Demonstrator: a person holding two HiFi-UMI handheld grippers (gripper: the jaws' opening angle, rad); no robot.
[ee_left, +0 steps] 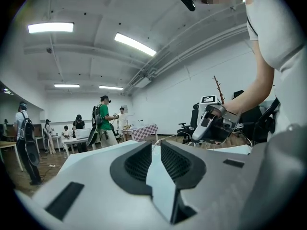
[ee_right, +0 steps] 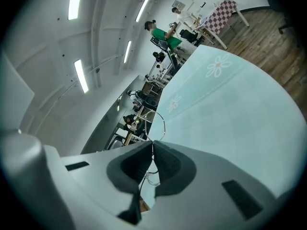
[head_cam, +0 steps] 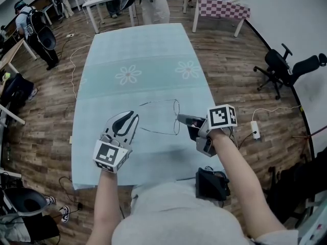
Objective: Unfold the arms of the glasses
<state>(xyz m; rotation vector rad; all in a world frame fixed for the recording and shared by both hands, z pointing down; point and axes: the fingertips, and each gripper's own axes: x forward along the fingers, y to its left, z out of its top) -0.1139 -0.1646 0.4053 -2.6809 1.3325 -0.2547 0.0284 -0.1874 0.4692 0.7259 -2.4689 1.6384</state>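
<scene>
The thin wire glasses (head_cam: 176, 107) lie over the pale blue tablecloth (head_cam: 143, 50), lenses to the right and both slim arms stretching left. My right gripper (head_cam: 180, 118) is shut on the frame at the lenses. In the right gripper view its pads (ee_right: 152, 144) pinch the wire, and one lens ring (ee_right: 164, 127) stands just beyond the tips. My left gripper (head_cam: 134, 117) sits at the ends of the arms, pointing up and right. In the left gripper view its jaws (ee_left: 156, 145) stand a narrow gap apart with nothing visible between them.
The table's near edge (head_cam: 153, 180) runs just below both grippers. A black office chair (head_cam: 286, 65) and a white power strip (head_cam: 255, 130) are on the wooden floor to the right. A checked table (head_cam: 222, 6) and several people are at the far end.
</scene>
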